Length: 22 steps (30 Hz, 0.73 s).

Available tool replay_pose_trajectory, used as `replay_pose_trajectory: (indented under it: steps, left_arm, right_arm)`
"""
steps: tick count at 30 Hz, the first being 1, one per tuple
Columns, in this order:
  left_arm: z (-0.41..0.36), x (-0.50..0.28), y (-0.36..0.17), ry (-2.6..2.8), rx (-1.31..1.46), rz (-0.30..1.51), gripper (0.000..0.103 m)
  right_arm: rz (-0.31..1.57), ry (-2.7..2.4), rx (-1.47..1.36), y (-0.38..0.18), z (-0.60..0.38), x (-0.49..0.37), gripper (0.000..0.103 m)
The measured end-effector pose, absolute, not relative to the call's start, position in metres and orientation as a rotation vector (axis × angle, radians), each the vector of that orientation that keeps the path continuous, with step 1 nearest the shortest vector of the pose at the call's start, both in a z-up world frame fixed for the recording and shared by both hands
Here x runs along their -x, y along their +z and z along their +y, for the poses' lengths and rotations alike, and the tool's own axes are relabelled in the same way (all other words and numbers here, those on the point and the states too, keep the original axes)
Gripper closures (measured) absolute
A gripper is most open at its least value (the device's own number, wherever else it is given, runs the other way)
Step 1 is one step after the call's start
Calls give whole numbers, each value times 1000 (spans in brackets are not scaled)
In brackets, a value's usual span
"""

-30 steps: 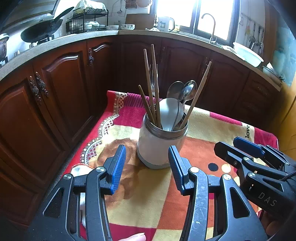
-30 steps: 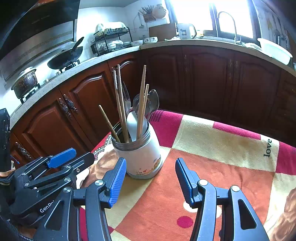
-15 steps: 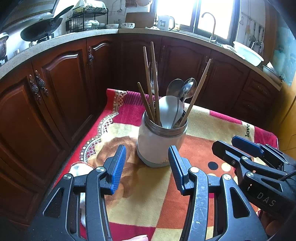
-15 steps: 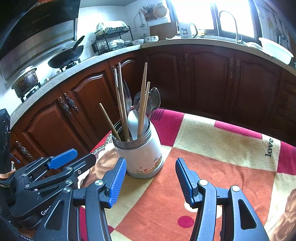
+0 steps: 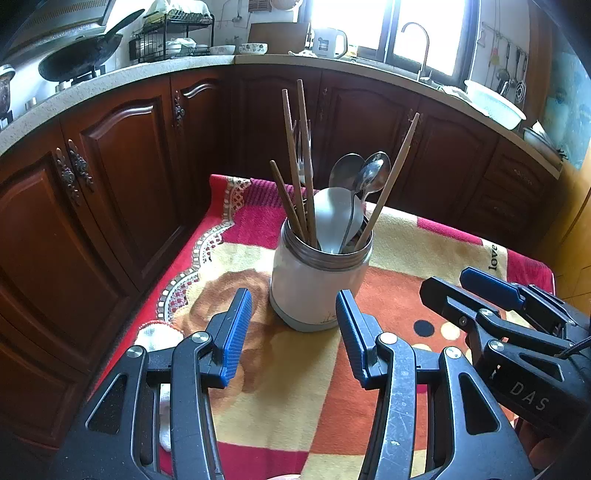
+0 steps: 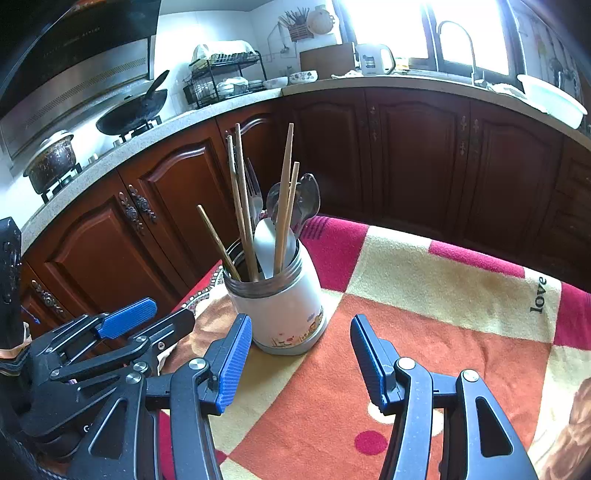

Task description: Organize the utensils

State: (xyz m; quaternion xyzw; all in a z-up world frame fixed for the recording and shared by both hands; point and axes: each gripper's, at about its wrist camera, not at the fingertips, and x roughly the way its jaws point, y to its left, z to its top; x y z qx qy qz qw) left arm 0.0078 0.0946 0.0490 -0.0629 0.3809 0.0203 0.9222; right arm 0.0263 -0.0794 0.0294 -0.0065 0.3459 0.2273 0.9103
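A white utensil jar (image 5: 314,284) with a metal rim stands upright on the blanket; it also shows in the right wrist view (image 6: 282,310). It holds several wooden chopsticks (image 5: 301,162), metal spoons (image 5: 364,173), a pale ladle (image 5: 332,218) and a fork (image 6: 254,192). My left gripper (image 5: 293,332) is open and empty, just short of the jar. My right gripper (image 6: 301,356) is open and empty, near the jar's base. Each gripper shows in the other's view: the right one (image 5: 491,295), the left one (image 6: 147,317).
A patterned red, orange and cream blanket (image 5: 406,236) covers the table. Dark wooden cabinets (image 5: 129,166) curve around behind. The counter carries a wok (image 5: 81,55), a dish rack (image 5: 173,33), a kettle (image 5: 330,42) and a sink tap (image 5: 417,44).
Both grippers have drawn back and risen slightly from the jar. Both stay open and empty. The jar and utensils have not moved.
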Motion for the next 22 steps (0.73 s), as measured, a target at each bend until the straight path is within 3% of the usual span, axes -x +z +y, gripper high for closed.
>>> replay_pose_trajectory:
  steps: [22]
  left_arm:
    - [86,-8,46,13,117,781,56]
  right_arm:
    - [722,460,-3,21,-91,-30,49]
